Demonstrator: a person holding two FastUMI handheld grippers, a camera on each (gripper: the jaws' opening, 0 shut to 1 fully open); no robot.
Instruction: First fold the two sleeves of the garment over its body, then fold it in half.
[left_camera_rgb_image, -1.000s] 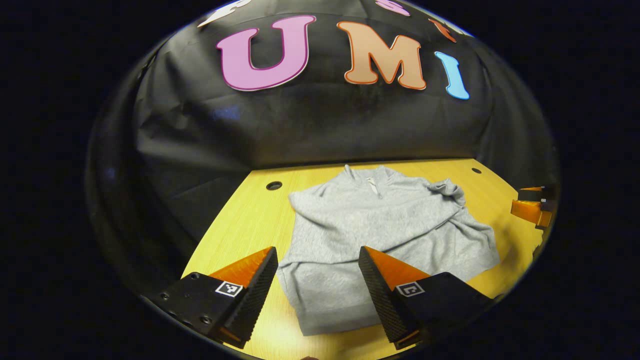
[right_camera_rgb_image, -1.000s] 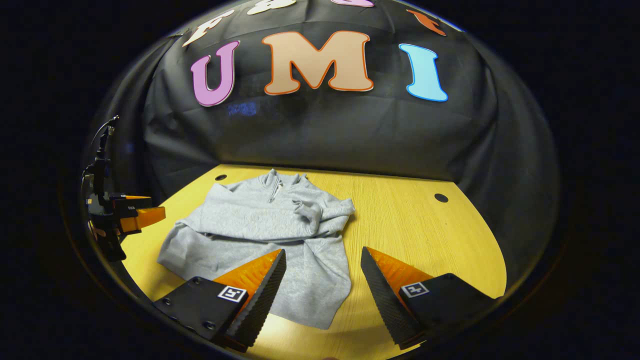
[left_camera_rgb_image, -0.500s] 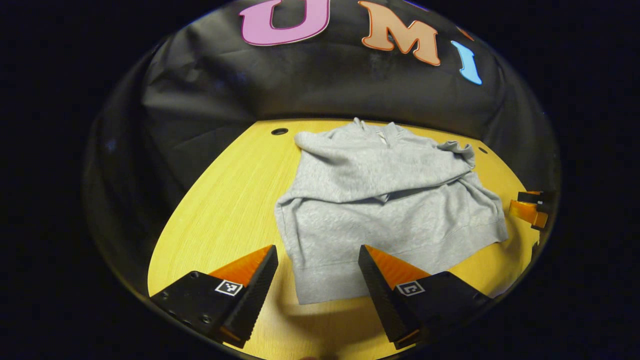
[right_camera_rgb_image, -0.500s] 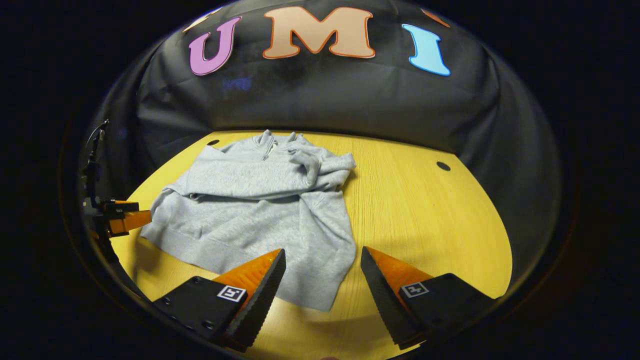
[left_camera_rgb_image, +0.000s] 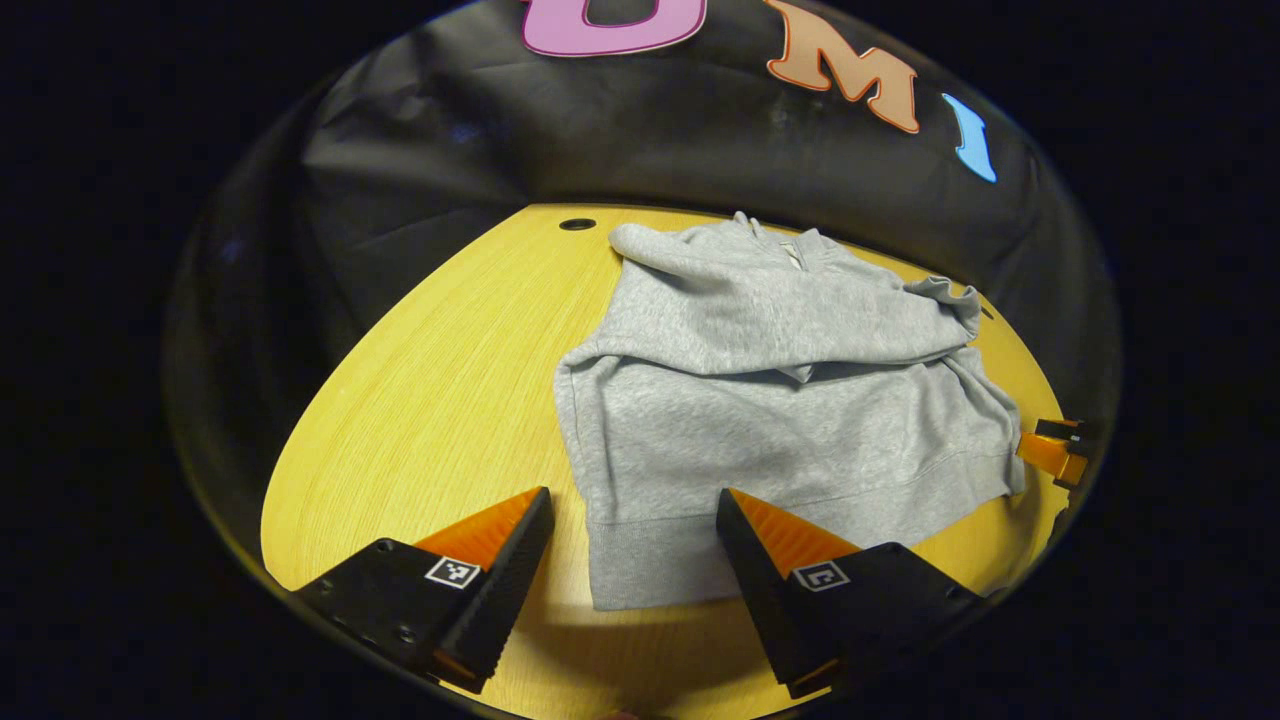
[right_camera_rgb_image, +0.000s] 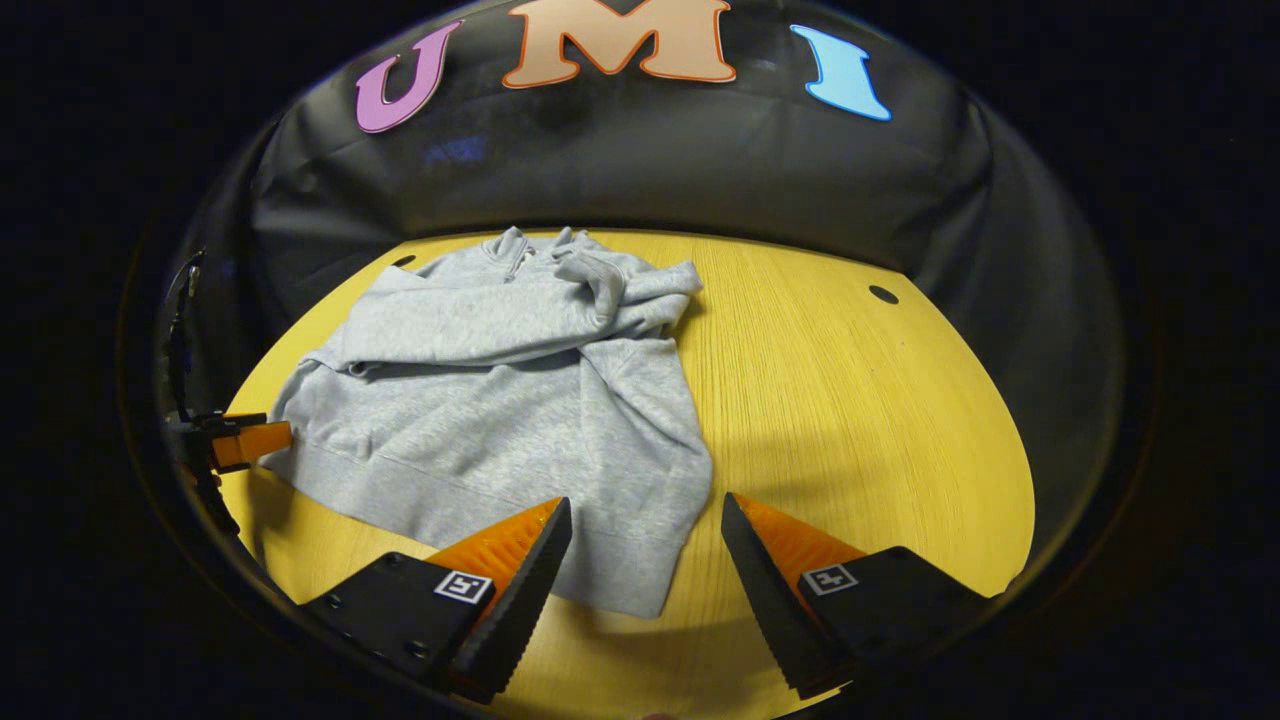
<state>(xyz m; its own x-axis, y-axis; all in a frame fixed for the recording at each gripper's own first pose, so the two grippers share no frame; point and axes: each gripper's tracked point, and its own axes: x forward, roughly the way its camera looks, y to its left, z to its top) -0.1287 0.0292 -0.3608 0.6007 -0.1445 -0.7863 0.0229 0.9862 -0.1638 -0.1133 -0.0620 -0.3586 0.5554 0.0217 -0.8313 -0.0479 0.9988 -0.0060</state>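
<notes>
In the left gripper view, a grey quarter-zip sweatshirt (left_camera_rgb_image: 780, 400) lies on the yellow wooden table (left_camera_rgb_image: 430, 390), both sleeves crossed over its chest. The left gripper (left_camera_rgb_image: 633, 560) hangs with jaws apart above the hem's near corner. The fleece looks soft, limp and light, best pinched at the ribbed hem (left_camera_rgb_image: 650, 565).

In the right gripper view, the right gripper (right_camera_rgb_image: 645, 575) hovers wide open over the hem's other corner.
</notes>
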